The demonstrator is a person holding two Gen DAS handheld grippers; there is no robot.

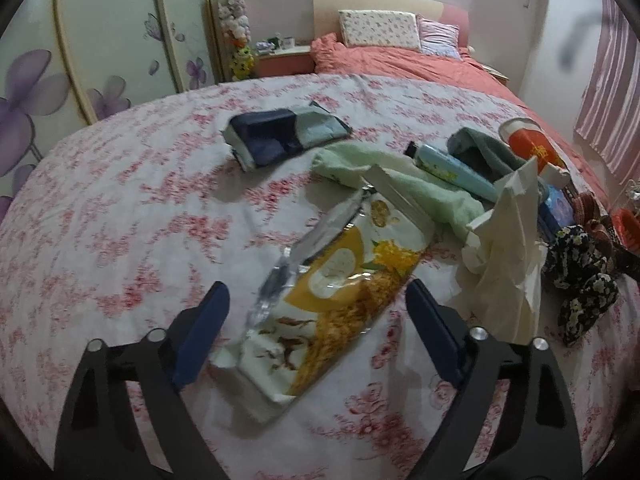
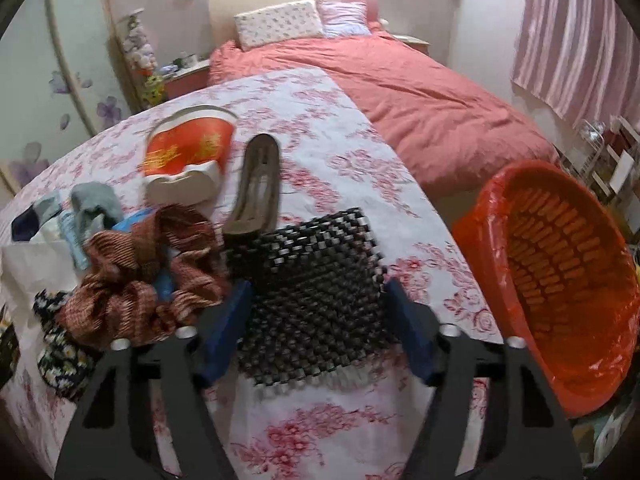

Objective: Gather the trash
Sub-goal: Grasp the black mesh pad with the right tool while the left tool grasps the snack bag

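An empty yellow and white snack bag (image 1: 336, 280) lies flat on the flowered bedcover, between the fingers of my open left gripper (image 1: 316, 300), which hovers just above it. A crumpled white paper bag (image 1: 508, 248) stands to its right. A red paper cup (image 2: 188, 152) lies on its side; it also shows in the left wrist view (image 1: 532, 148). My right gripper (image 2: 320, 300) is open and empty over a black and white woven pad (image 2: 312, 288). An orange basket (image 2: 560, 280) lined with a red bag stands off the bed's right edge.
On the bed lie a green towel (image 1: 400, 180), a blue tube (image 1: 452, 172), a dark folded pouch (image 1: 280, 136), a brown checked cloth (image 2: 144, 276), a flowered black cloth (image 1: 580, 280), grey socks (image 2: 96, 200) and a brown shoe insole (image 2: 256, 188). Pillows (image 2: 280, 24) lie far back.
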